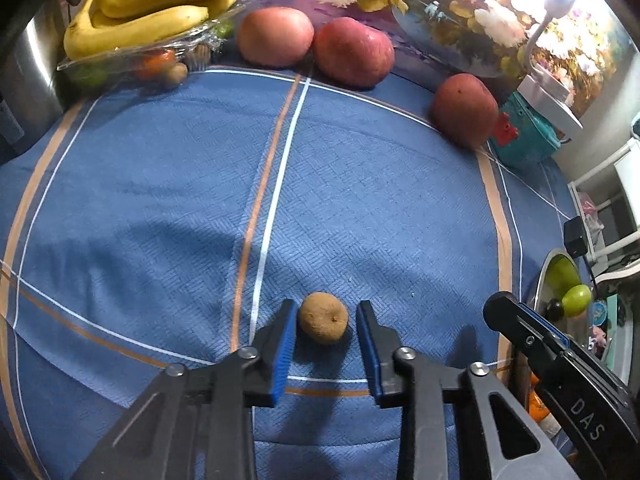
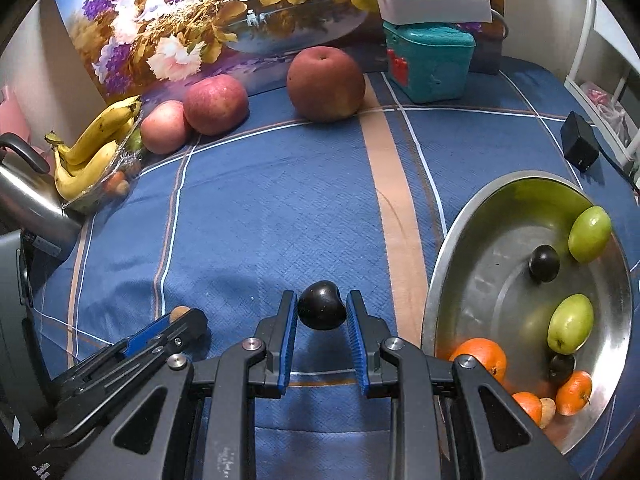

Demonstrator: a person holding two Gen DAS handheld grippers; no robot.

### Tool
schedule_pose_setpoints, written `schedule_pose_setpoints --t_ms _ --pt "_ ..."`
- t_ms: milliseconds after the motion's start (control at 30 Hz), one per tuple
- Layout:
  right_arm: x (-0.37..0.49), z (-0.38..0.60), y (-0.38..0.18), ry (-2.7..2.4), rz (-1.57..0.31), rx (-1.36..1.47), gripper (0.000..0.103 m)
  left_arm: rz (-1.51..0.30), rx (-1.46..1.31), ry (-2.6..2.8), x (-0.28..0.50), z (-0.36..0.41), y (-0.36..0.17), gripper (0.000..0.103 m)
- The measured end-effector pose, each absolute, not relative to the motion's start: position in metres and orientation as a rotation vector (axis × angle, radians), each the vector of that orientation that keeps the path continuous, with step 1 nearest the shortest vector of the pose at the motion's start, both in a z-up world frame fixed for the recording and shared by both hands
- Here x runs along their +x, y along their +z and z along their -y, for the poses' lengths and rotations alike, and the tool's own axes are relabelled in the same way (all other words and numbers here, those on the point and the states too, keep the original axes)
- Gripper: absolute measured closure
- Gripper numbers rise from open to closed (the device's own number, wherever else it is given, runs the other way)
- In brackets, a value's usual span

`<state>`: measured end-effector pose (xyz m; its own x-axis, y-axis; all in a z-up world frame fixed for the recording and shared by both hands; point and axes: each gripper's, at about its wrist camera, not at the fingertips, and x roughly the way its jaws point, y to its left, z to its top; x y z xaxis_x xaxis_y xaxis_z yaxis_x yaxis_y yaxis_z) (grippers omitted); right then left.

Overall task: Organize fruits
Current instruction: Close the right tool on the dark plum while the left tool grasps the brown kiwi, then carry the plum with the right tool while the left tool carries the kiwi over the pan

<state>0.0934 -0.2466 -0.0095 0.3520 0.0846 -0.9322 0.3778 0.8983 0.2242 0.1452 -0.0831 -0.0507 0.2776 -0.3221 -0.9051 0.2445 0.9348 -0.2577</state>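
**Right wrist: carry the plum over the rim**

Right gripper (image 2: 322, 312) pinches a dark plum (image 2: 321, 311); lift it clear of the steel bowl (image 2: 444, 248) rim first. Left gripper (image 1: 325, 320), jaws spread, brackets a kiwi (image 1: 323, 323) on the cloth.

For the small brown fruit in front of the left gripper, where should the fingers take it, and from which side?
Across its widest middle, coming straight ahead and low. The brown fruit is small, roundish, resting on the cloth, and already sits between the open left gripper fingers, nearer the left one.
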Motion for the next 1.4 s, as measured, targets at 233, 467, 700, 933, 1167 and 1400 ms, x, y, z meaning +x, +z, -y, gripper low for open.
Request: schedule_pose_setpoints --t_ms 233,467,700,933,1167,1400 --pt "0.090 0.246 -0.006 -0.189 -1.203 0.434 0.077 -1.230 -0.079 -0.378 0.144 0.082 -0.048 0.076" --pt "0.079 0.240 0.004 -0.191 -1.197 0.392 0.077 -1.196 -0.075 -0.376 0.129 0.077 -0.030 0.076" --pt "0.064 0.238 0.004 -0.183 -1.208 0.401 0.077 -1.210 -0.092 -0.387 0.113 0.069 -0.026 0.076" --pt "0.067 0.241 -0.009 -0.163 -1.204 0.441 0.077 -1.212 -0.129 -0.355 0.113 0.055 -0.023 0.076" --pt "0.077 0.236 -0.026 -0.165 -1.235 0.398 0.077 -1.226 -0.130 -0.347 0.119 0.054 -0.028 0.076" --pt "0.081 0.233 -0.032 -0.156 -1.247 0.390 0.077 -1.239 -0.127 -0.343 0.122 0.056 -0.035 0.076"
